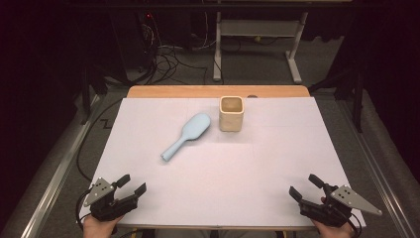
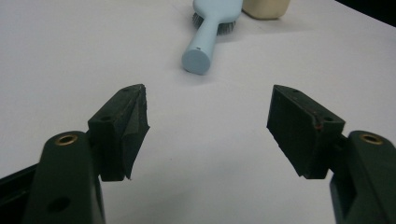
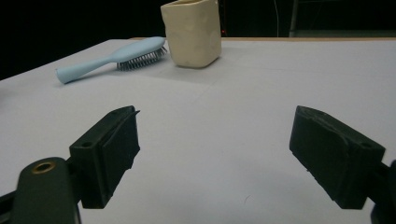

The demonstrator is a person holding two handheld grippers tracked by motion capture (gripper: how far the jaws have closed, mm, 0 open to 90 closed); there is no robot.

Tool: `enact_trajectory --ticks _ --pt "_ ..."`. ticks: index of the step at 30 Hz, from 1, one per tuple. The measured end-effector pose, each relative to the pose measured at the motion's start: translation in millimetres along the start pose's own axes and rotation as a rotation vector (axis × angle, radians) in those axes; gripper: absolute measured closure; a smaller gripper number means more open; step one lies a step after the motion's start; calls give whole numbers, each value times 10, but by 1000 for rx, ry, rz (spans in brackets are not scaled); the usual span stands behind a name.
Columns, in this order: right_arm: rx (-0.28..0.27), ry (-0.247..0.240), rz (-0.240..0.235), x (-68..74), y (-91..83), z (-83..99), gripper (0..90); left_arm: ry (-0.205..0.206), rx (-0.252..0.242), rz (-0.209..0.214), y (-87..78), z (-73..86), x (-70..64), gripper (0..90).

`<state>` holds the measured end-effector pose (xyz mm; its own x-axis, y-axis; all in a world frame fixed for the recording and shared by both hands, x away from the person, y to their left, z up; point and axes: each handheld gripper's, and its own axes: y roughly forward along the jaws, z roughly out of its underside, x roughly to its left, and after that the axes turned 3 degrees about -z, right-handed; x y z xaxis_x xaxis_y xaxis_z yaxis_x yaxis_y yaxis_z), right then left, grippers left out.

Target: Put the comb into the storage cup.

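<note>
Hairbrush (image 1: 186,135) lies bristles down, well ahead of left gripper (image 1: 132,185) & a bit to its right, handle end toward it, head just beside the cup (image 1: 231,113). Left is nearer; right gripper (image 1: 306,186) farther off. Both wide open, holding nothing. Handle runs almost in line w/ left's reach.
</note>
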<state>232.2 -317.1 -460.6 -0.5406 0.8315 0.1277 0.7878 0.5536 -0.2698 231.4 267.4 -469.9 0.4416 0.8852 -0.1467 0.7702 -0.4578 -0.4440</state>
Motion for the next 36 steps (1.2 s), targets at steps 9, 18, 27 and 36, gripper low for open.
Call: enact_trajectory --ticks 9,18,27,36 --pt "1 2 2 -2 -2 1 165 -12 -18 4 -9 5 1 281" --pt "-2 7 2 -18 -10 2 165 -25 -18 3 -13 2 4 268" --pt "-2 10 -3 -27 -11 2 165 -3 -14 13 10 -25 -34 222" --pt "0 3 -1 -19 -11 2 166 3 -25 50 32 -53 -64 187"
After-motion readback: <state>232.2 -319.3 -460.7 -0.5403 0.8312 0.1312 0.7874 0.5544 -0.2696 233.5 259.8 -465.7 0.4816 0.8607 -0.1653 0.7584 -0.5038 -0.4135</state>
